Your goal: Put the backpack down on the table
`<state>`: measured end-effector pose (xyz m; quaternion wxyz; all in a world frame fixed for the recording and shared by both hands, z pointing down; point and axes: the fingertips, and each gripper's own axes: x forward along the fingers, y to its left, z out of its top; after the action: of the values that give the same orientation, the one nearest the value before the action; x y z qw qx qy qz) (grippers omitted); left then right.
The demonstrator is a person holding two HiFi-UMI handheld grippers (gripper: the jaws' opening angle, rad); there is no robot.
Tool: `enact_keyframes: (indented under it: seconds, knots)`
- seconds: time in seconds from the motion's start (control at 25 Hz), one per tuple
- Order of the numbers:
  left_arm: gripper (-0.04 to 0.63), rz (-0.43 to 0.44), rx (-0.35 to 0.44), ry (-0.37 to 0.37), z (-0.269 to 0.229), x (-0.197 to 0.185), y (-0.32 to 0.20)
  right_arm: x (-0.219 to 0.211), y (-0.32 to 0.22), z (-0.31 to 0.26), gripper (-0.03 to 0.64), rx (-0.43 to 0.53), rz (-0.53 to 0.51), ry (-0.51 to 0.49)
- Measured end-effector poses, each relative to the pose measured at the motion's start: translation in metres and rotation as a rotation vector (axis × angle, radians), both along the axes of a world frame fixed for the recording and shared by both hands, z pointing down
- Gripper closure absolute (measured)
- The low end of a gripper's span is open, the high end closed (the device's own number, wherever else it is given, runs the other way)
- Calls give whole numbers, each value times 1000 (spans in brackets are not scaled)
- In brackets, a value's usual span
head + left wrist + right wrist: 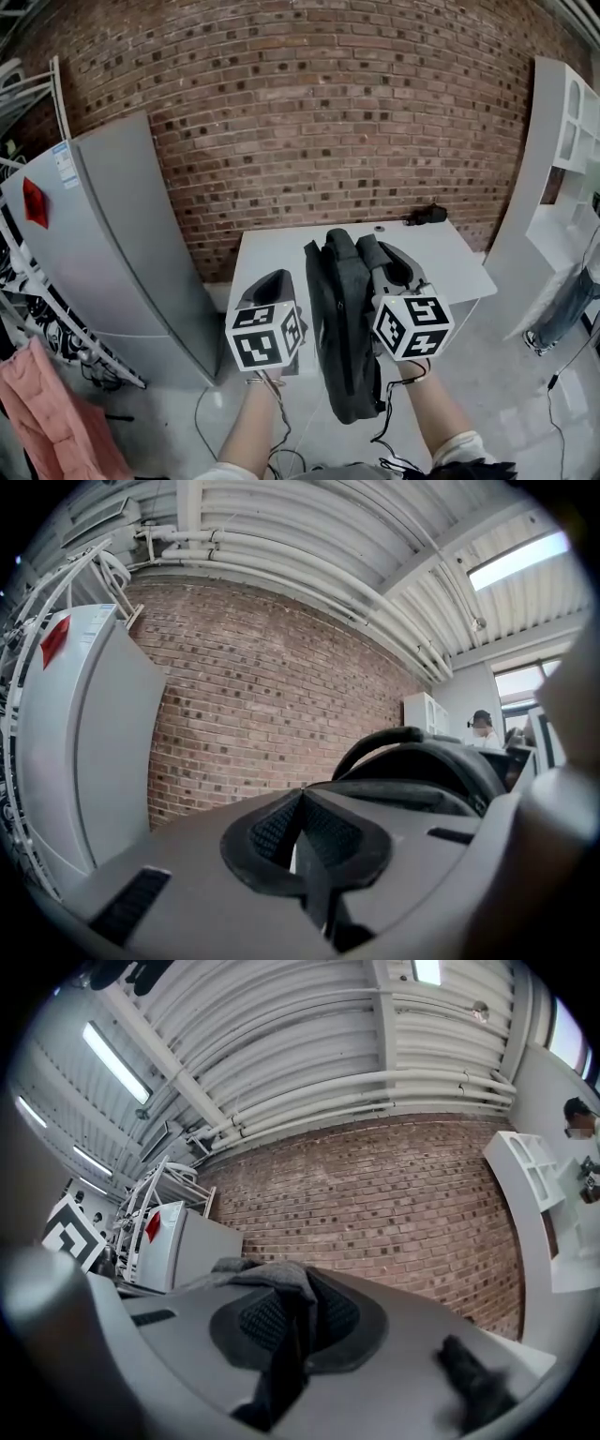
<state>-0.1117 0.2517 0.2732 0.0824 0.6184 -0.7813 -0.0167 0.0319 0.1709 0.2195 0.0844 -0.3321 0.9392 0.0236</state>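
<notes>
Jaws of the right gripper are clamped on a grey fold at the top of the backpack, which dangles limp at the worktop's 6 o'clock edge. The left gripper's jaws sit closed and empty. It looks a soft, saggy load, so the top is probably the surest hold.

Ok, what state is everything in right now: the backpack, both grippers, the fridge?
backpack: hanging upright from the right gripper, not yet set down on the table.
right gripper: fingers shut on the backpack's fabric.
left gripper: fingers shut, nothing between them.
fridge: door closed.
</notes>
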Motion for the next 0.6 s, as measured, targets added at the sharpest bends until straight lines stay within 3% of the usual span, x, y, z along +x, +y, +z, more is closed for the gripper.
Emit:
enact_keyframes:
  seconds: [0.6]
  knots:
    - [584, 34, -1, 2, 3, -35, -56, -17, -63, -15, 573, -27, 58, -58]
